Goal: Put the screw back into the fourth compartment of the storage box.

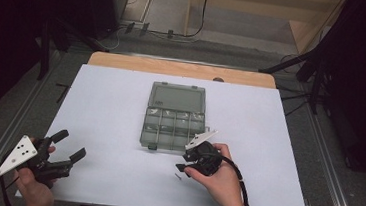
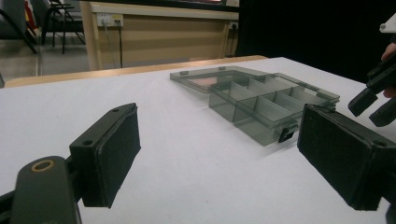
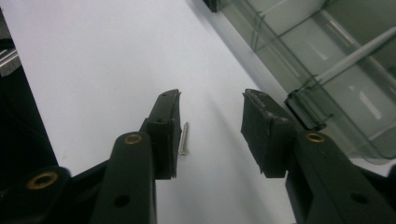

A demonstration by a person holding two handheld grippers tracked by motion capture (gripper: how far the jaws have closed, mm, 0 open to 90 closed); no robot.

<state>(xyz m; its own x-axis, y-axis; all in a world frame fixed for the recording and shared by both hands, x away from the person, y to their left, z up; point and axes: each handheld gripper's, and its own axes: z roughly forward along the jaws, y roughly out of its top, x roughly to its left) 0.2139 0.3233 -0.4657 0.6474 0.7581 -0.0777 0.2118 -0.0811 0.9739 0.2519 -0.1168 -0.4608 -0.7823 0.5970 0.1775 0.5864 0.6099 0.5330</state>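
White table [image 1: 120, 107] in the high view: the screw [image 1: 178, 176] lies just under the right tongs [image 1: 181, 164], near the box [image 1: 174, 117]. Left gripper view: left tongs [image 2: 219, 154] gape, empty. Right gripper view: the screw [image 3: 183, 138] sits beside one pad, ungripped; centre it before closing.

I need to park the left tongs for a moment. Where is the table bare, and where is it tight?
Bare: the white table left of the organizer box, and right of the box. Tight: between the box's front edge and the right tongs, where the screw lies.
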